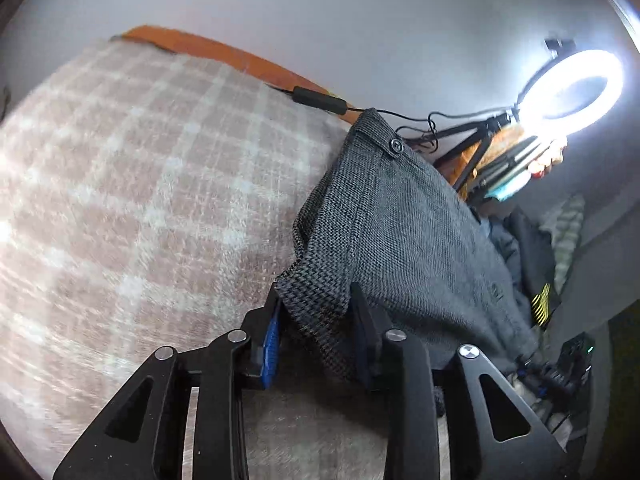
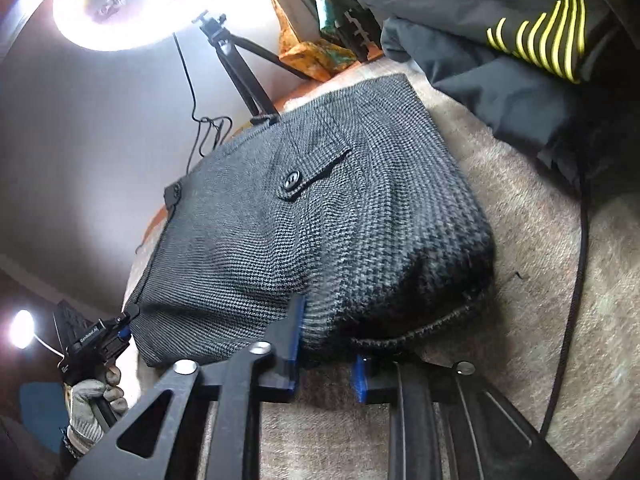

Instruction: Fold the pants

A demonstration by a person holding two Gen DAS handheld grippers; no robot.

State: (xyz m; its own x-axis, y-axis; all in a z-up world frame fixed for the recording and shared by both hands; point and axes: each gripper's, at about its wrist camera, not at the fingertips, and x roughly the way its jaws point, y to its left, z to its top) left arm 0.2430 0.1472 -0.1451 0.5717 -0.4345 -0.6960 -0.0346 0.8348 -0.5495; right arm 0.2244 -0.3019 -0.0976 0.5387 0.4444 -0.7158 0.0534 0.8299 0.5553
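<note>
The grey houndstooth pants [image 1: 400, 232] lie folded on a plaid blanket. My left gripper [image 1: 316, 316] is shut on a corner of the fabric, lifted a little off the blanket. In the right wrist view the pants [image 2: 320, 216] show a buttoned back pocket [image 2: 292, 182]. My right gripper [image 2: 328, 340] is shut on the pants' near folded edge. The left gripper [image 2: 128, 316] shows there too, pinching the left corner, held by a gloved hand [image 2: 90, 404].
A pink plaid blanket [image 1: 140, 200] covers the surface. A lit ring light [image 1: 572, 88] on a tripod stands at the far edge, with a black cable [image 1: 320, 100]. A dark jacket with yellow stripes [image 2: 536, 36] lies at the right. A black cord [image 2: 576, 280] runs along the blanket.
</note>
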